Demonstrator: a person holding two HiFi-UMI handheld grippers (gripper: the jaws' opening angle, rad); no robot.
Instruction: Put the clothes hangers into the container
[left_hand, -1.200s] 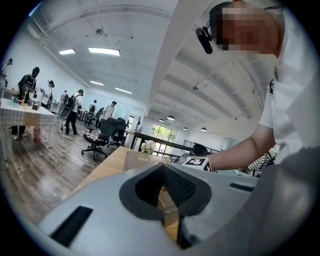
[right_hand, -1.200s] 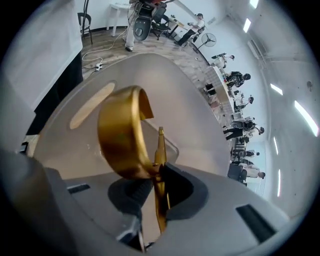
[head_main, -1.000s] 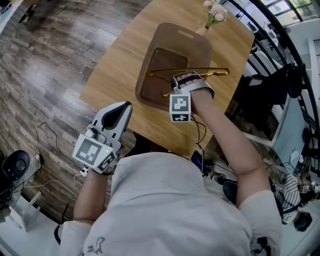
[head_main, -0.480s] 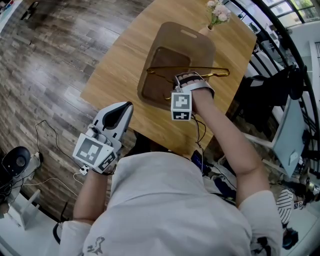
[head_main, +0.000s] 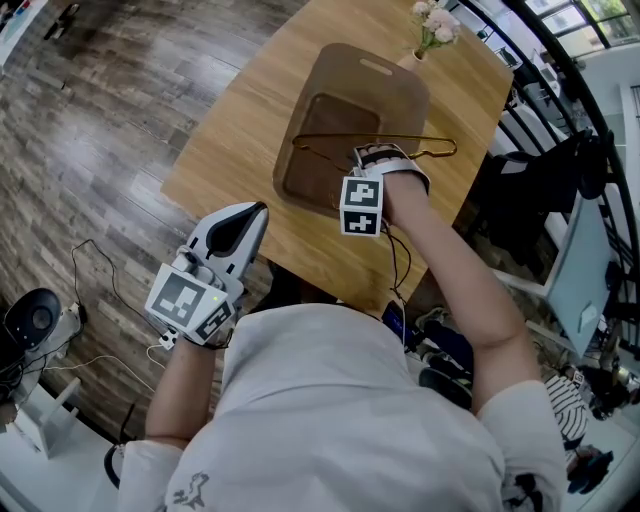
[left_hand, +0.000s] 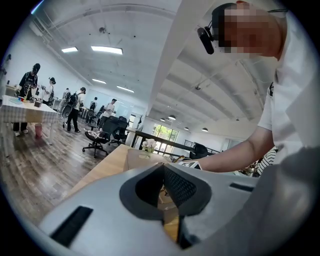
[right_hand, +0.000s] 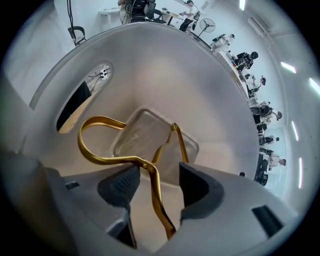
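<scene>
A gold wire clothes hanger lies across the brown container on the wooden table. My right gripper hovers over the container's near right part. Its jaws are opening. In the right gripper view the hanger's neck runs between the two pads without either pressing on it, and its hook curls to the left above the container's floor. My left gripper hangs off the table's near edge, shut and empty.
A small vase of flowers stands at the table's far end behind the container. Cables and a dark device lie on the wooden floor at the left. Chairs and railing crowd the right side. People and office chairs stand far off.
The right gripper has edged a little further over the container, and the hanger has shifted slightly with it. The left gripper has stayed in place.
</scene>
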